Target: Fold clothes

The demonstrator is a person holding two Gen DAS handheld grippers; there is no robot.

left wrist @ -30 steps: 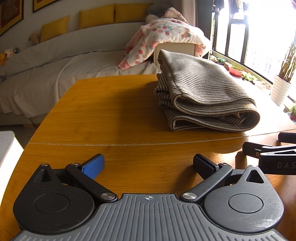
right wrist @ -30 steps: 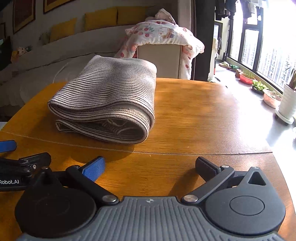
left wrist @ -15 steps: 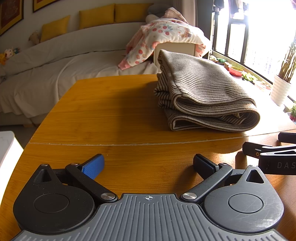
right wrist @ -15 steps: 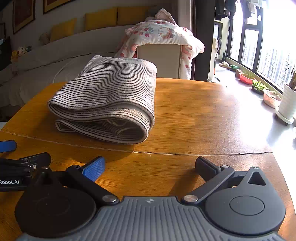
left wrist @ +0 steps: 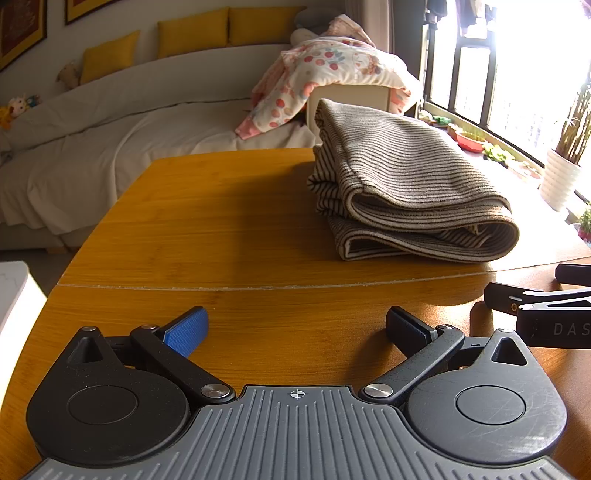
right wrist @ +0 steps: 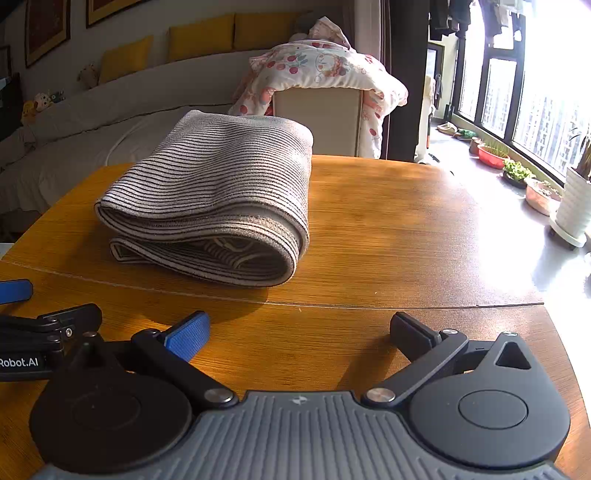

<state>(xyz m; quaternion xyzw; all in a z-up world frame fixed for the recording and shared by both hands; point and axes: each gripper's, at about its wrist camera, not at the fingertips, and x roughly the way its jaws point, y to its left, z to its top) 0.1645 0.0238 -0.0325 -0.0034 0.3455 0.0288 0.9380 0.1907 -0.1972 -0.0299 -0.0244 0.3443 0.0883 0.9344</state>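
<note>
Nothing has moved since the earlier frames: both grippers sit where they were and the garment lies as it did.

The left gripper [left wrist: 297,326] rests low over the near part of the wooden table [left wrist: 229,229], level and pointing forward, its jaws spread wide and holding nothing. One fingertip carries a ribbed blue pad [left wrist: 186,330]; the other is dark. The right gripper [right wrist: 299,328] is posed the same way, released and empty, jaws wide apart. Each shows in the other's view only as a cut-off sliver: black bars at the right edge of the left view, black bars with part of a printed name at the left edge of the right view. No hand is visible; the ribbed grey housings fill the bottom of both frames.

The folded striped garment [right wrist: 218,195] lies on the table beyond a thin seam across the wood, right of centre in the left view and left of centre in the right. It is a soft ribbed knit, grey-brown with dark stripes, doubled into rounded layers; its inner folds are shadowed and hard to read.

Behind, a white-covered sofa [left wrist: 92,147] with yellow cushions [left wrist: 192,31], a floral quilt [right wrist: 321,70] draped over a box-like piece, and glaring windows at right.
</note>
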